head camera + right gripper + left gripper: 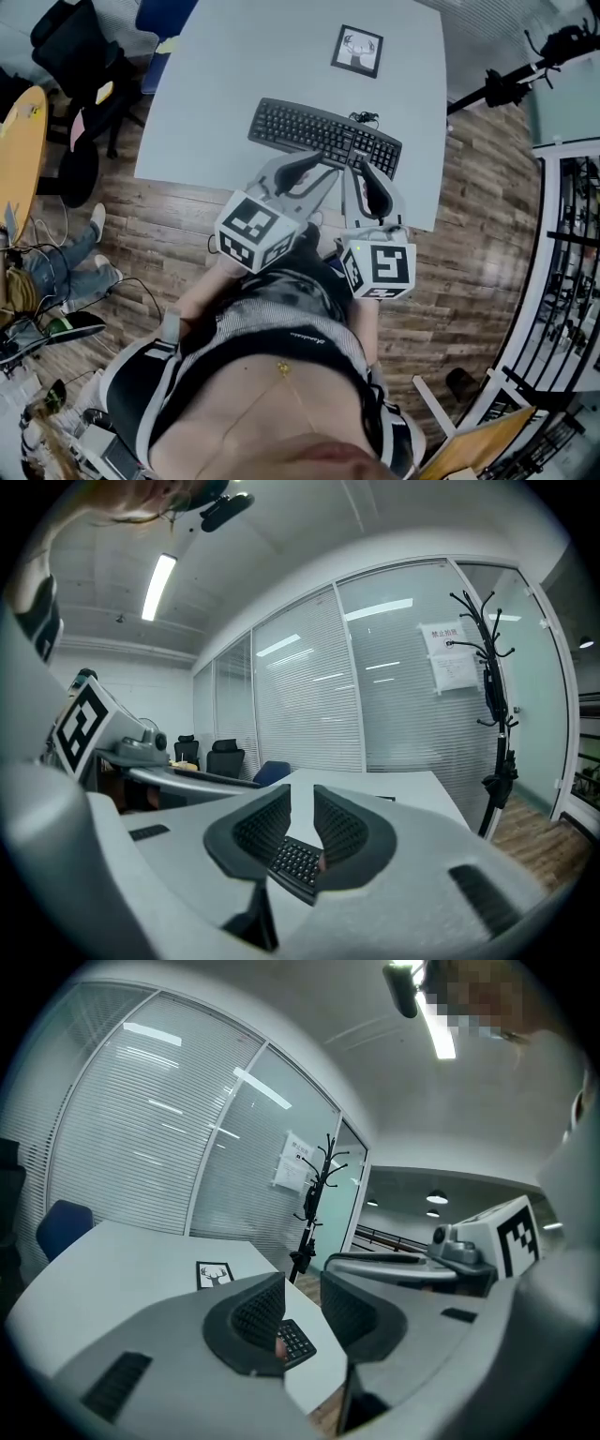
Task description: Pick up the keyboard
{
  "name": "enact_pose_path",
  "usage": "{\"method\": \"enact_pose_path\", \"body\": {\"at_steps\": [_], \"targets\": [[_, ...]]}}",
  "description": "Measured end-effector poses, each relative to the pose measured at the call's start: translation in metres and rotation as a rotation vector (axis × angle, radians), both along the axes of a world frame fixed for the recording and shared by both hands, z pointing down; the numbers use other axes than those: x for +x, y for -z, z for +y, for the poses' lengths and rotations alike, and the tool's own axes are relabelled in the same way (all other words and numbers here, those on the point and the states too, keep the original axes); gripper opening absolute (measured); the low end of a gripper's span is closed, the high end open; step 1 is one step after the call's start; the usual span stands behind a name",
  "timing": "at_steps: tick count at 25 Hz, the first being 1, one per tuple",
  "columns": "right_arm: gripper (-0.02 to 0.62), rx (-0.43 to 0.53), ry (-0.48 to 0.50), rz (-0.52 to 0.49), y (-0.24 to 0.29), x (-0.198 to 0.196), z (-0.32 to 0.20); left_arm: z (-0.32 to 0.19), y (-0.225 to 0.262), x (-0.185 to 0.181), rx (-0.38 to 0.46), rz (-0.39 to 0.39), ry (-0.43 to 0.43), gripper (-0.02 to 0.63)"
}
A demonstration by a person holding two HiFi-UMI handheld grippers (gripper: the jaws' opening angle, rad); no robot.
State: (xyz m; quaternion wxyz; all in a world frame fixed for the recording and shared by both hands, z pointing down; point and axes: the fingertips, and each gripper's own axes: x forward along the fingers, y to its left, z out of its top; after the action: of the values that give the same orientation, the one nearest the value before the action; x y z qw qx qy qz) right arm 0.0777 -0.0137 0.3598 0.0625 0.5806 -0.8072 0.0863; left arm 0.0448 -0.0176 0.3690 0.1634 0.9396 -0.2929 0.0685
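Black keyboard (323, 136) sits flat near the front edge of the grey table (234, 66). Left gripper (314, 167) and right gripper (366, 180) hover just at its near side, both slightly spread, pinching nothing.

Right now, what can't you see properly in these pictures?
Keyboard: head view, its near edge is covered by the left gripper and right gripper; touching or not, unclear.
Keyboard, gripper views: only a corner shows between the jaws.
Paper notice: right gripper view, print too small.
Table: head view, far edge cut off by the frame.
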Motion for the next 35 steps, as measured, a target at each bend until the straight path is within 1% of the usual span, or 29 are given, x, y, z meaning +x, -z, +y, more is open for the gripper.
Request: {"method": "enact_pose_path", "body": {"at_steps": [6, 11, 21, 29, 35], "targets": [[0.078, 0.029, 0.038, -0.003, 0.01, 0.012, -0.025, -0.024, 0.008, 0.011, 0.011, 0.006, 0.04, 0.103], [0.078, 0.041, 0.067, -0.003, 0.016, 0.017, -0.04, -0.039, 0.013, 0.019, 0.023, 0.008, 0.056, 0.103], [0.078, 0.033, 0.101, -0.01, 0.012, 0.039, -0.063, -0.061, 0.01, 0.039, 0.012, 0.011, 0.092, 0.103], [0.078, 0.043, 0.173, 0.004, 0.008, 0.037, -0.074, -0.071, 0.005, 0.037, 0.014, 0.01, 0.152, 0.103], [0.078, 0.026, 0.165, -0.01, 0.0, 0.035, -0.077, -0.076, 0.004, 0.029, 0.011, 0.016, 0.166, 0.103]]}}
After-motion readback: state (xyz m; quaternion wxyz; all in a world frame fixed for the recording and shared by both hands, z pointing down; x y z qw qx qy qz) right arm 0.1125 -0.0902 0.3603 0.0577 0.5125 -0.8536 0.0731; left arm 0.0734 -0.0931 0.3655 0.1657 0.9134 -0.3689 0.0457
